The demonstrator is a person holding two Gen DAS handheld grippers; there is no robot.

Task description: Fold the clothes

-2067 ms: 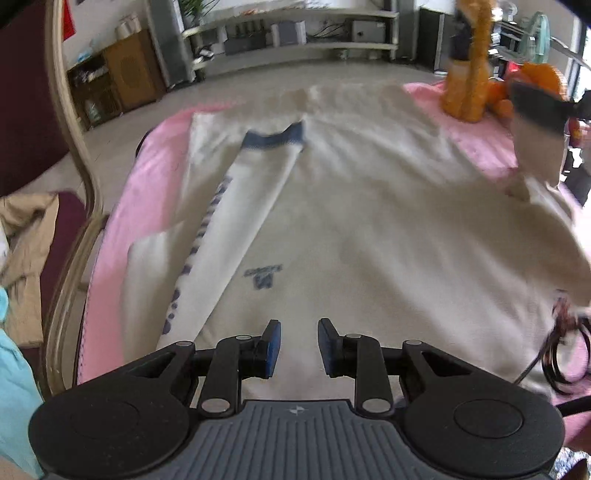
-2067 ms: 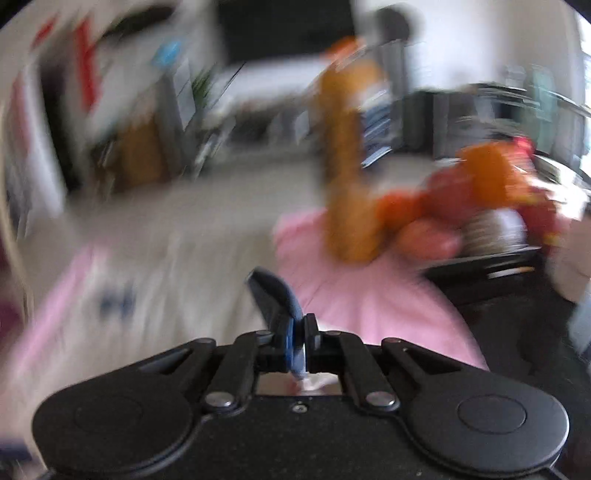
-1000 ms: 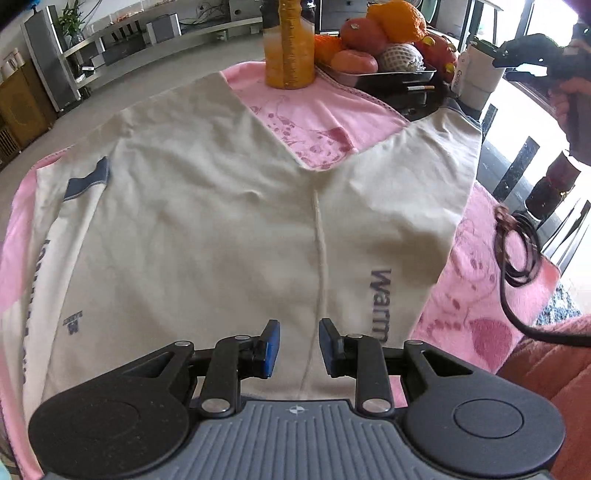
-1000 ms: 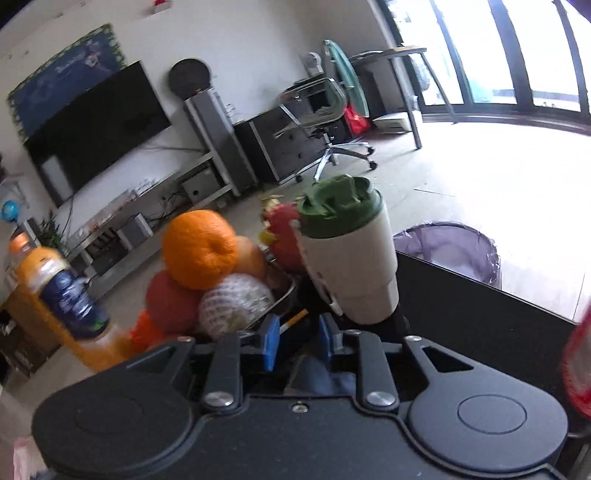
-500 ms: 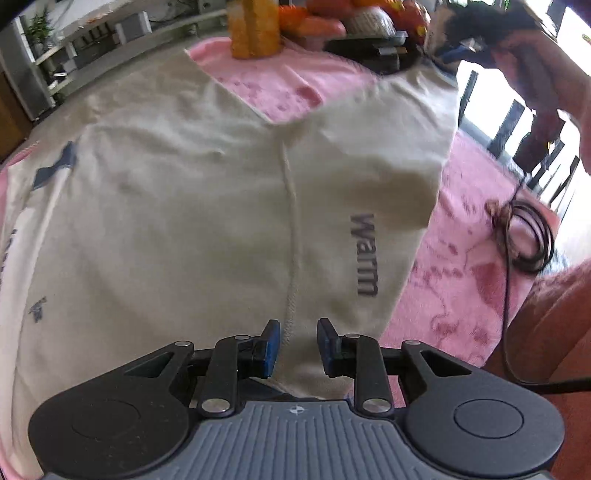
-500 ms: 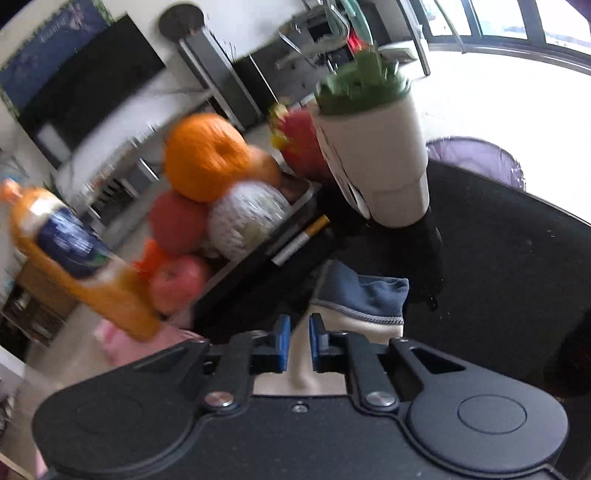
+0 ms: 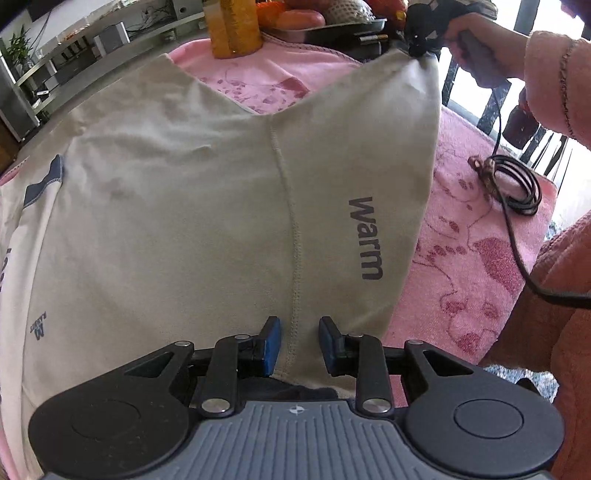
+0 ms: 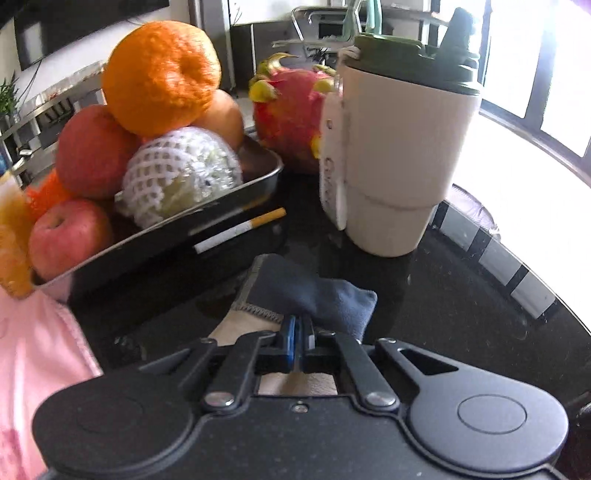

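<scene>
Beige long pants (image 7: 207, 206) with the word "warm" lie spread on a pink cloth (image 7: 461, 236). My left gripper (image 7: 297, 341) is open, its jaws either side of the centre seam at the waist edge, just above the fabric. My right gripper (image 8: 298, 341) is shut on the dark blue cuff (image 8: 306, 291) of the right pant leg, over the black table. In the left wrist view the right gripper (image 7: 421, 51) pinches that leg's end at the far right.
A tray of fruit (image 8: 207, 192), a cigarette (image 8: 240, 229) and a white cup with a green lid (image 8: 399, 155) stand close ahead of the right gripper. An orange bottle (image 7: 232, 26) stands at the far edge. A coiled black cable (image 7: 513, 181) lies at right.
The right gripper has closed on the blue cuff and holds the leg end. The left gripper has come closer to the waist edge over the centre seam.
</scene>
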